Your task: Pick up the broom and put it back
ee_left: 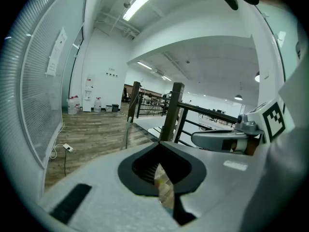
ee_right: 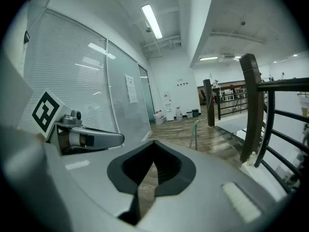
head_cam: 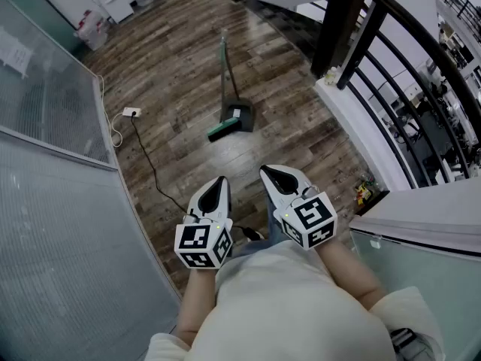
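Observation:
The broom (head_cam: 223,77) stands on the wood floor ahead, its green handle leaning up and away and its green brush head (head_cam: 219,131) beside a dark dustpan (head_cam: 240,118). Its handle shows as a thin pole in the left gripper view (ee_left: 127,133) and in the right gripper view (ee_right: 195,134). My left gripper (head_cam: 219,180) and right gripper (head_cam: 270,171) are held side by side close to my body, well short of the broom. Both point forward and slightly down. Both are shut with nothing between the jaws (ee_left: 159,144) (ee_right: 154,143).
A frosted glass partition (head_cam: 45,134) runs along the left. A white power strip (head_cam: 131,113) with a black cable lies on the floor near it. A black railing (head_cam: 379,40) over a white ledge borders the right. Water bottles (head_cam: 93,28) stand at the far end.

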`<action>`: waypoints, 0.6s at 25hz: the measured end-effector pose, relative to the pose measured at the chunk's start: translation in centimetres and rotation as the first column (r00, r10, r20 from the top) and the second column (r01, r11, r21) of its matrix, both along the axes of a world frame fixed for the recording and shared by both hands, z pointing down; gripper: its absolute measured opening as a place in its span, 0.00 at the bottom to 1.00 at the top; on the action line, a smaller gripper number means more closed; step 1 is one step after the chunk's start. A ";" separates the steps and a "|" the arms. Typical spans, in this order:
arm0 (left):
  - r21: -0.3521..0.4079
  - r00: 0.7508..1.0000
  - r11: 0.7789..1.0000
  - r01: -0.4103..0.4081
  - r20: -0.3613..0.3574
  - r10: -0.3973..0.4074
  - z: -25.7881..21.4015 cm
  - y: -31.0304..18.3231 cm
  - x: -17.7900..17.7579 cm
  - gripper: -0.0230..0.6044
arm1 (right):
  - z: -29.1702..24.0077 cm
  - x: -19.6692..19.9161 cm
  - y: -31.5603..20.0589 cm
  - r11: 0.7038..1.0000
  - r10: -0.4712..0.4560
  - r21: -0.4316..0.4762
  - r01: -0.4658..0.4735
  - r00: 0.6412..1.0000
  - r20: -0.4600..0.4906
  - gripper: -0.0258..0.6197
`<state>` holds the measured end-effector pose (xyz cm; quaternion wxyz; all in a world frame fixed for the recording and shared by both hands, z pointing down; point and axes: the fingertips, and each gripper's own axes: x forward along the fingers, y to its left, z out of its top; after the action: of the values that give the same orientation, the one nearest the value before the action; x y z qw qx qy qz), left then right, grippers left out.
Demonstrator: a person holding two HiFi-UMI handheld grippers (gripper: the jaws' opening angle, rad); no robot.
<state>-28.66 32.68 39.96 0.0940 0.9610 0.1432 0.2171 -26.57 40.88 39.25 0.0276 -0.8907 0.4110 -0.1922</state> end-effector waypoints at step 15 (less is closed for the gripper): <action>-0.020 1.000 0.999 0.025 -0.003 -0.025 0.3 -0.1 -3.4 0.05 | -0.4 -4.4 -2.1 0.999 -0.052 0.015 0.052 0.999 -0.003 0.05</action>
<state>-32.09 32.57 40.27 0.1058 0.9622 0.1334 0.2127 -30.99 38.75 38.81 0.0287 -0.8797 0.4355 -0.1886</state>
